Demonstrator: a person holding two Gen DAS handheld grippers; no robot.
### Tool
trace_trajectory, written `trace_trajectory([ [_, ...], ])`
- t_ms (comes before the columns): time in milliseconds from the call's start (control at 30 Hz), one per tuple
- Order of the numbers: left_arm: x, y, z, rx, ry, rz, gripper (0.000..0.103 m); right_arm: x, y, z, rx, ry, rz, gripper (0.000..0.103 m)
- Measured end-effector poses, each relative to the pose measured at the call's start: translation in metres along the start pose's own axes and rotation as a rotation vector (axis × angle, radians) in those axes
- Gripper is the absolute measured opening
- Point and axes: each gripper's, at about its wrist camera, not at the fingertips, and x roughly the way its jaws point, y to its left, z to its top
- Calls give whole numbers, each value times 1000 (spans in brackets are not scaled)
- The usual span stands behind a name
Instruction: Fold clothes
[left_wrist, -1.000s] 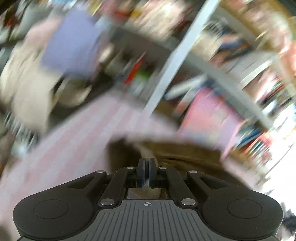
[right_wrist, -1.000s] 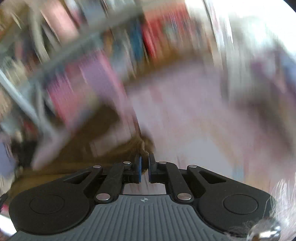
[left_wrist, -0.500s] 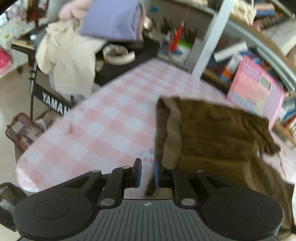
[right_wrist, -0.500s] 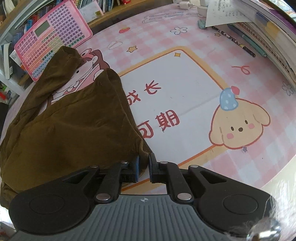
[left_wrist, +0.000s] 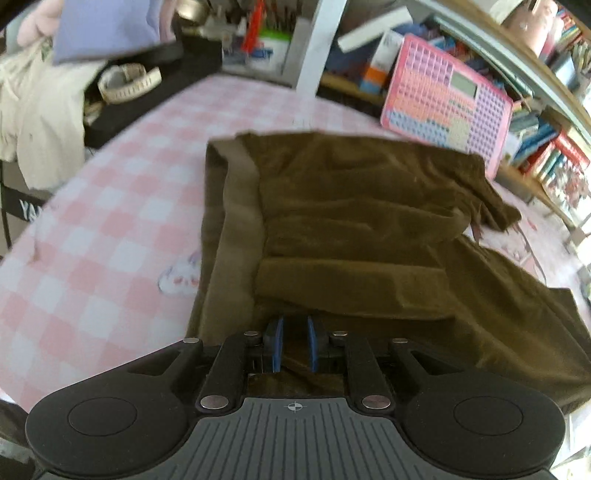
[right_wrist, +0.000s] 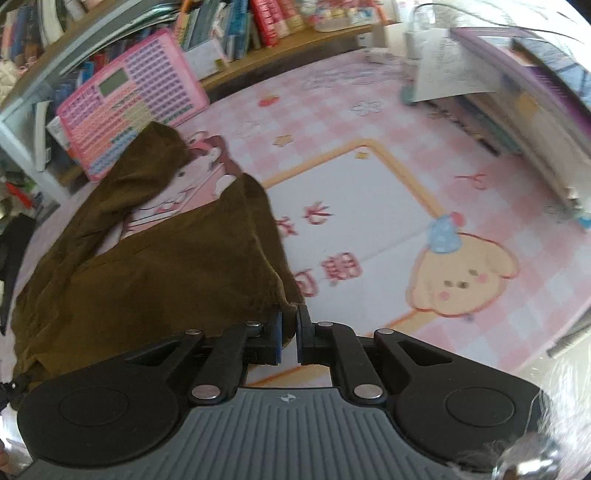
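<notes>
- Looking along the left gripper in the left wrist view, its blue-padded jaws stand a little apart over the near edge of the brown garment; dark cloth shows in the gap, yet whether the pads press on it cannot be told
- The brown garment lies spread on the pink checked tablecloth, its lighter waistband running from near to far along its left side, with a fold of cloth just beyond the jaws
- Far right of the garment a pink keyboard toy leans against a shelf of books; far left a cream cloth hangs beside a black stand
- In the right wrist view the right gripper has its jaws almost together, pinching the near right corner of the brown garment
- From that corner the garment stretches away to the left and far side, one leg reaching toward the pink keyboard toy
- To the right the tablecloth shows a printed puppy in a blue hat, and papers and books are stacked at the far right
</notes>
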Motion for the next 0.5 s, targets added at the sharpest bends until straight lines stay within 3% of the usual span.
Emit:
trace_trajectory([
  [100,2,-3,1,18,16,-12,15,18,-8,-11,36,67,-52,7],
  [200,2,-6,1,57,27,-8,15,18,-4,-13,36,46,-73,10],
  [500,1,8,0,33,23,-12,8,20,5,-14,10,48,-112,14],
])
